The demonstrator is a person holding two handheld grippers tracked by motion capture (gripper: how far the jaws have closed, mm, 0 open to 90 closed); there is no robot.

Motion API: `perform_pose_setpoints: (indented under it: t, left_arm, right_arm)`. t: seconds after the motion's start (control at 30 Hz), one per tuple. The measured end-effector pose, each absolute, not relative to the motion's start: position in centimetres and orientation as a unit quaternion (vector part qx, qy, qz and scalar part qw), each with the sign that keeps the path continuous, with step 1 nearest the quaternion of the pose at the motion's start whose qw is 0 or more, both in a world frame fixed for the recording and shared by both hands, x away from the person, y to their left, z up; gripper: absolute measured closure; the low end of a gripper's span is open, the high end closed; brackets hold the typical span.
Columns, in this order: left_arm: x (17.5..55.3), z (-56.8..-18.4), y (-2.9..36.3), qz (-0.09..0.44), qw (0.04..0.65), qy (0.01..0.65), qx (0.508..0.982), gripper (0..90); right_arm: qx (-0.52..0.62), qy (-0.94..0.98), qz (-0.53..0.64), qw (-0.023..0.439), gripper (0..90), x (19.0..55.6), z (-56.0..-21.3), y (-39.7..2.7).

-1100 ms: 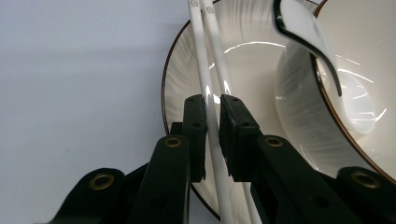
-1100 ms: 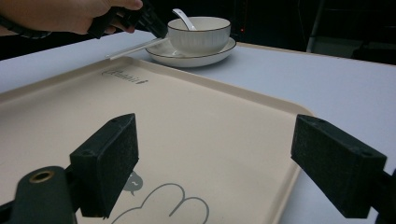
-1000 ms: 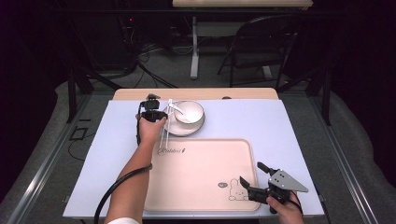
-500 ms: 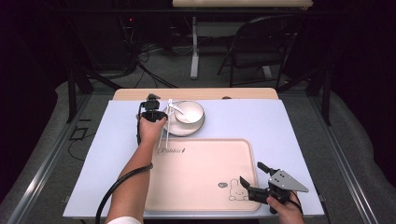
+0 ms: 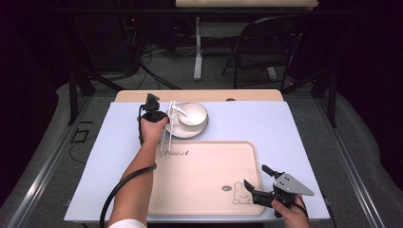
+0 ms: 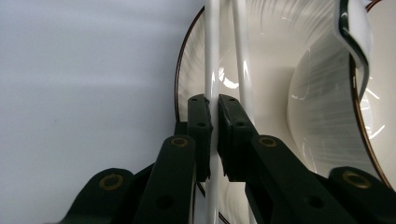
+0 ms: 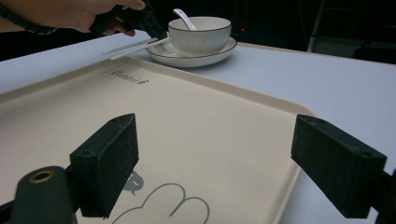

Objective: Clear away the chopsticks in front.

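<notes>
In the upper left of the high view, just left of centre, a pair of white chopsticks (image 5: 168,124) lies across the left rim of a saucer (image 5: 189,130) carrying a white bowl (image 5: 192,114) with a spoon (image 5: 179,110). My left tool (image 6: 212,135) has just been closing and is clenched on one chopstick; the other lies just beside its pad. Below sits the beige tray (image 5: 204,180). At lower right, my right tool (image 7: 212,163) hangs released over the tray's corner on the tabletop (image 5: 294,128).
</notes>
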State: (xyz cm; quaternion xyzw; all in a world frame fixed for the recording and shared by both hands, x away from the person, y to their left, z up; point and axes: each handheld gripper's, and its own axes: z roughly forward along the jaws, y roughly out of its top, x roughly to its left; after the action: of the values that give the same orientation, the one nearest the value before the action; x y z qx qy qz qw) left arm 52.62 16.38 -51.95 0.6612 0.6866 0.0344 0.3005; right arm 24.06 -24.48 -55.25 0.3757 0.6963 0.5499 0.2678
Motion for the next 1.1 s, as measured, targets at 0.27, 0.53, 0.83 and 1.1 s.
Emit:
perform_pose_setpoints:
  t: [0.27,0.53,0.83,1.1]
  left_arm:
    - [52.2,-51.4,17.0,0.037,0.312,0.687,0.655,84.2]
    - [51.1,-50.5,17.4,0.046,0.321,0.684,0.654,84.2]
    - [49.2,-49.1,18.1,0.057,0.339,0.675,0.653,84.2]
    - [47.1,-48.6,19.3,0.054,0.341,0.670,0.657,84.2]
  right_arm:
    - [0.376,0.696,0.550,0.267,14.2,24.1,-55.3,-24.5]
    - [0.377,0.697,0.551,0.264,14.2,24.1,-55.3,-24.4]
    - [0.376,0.697,0.550,0.266,14.2,24.1,-55.2,-24.3]
    - [0.377,0.697,0.549,0.266,14.2,24.1,-55.2,-24.3]
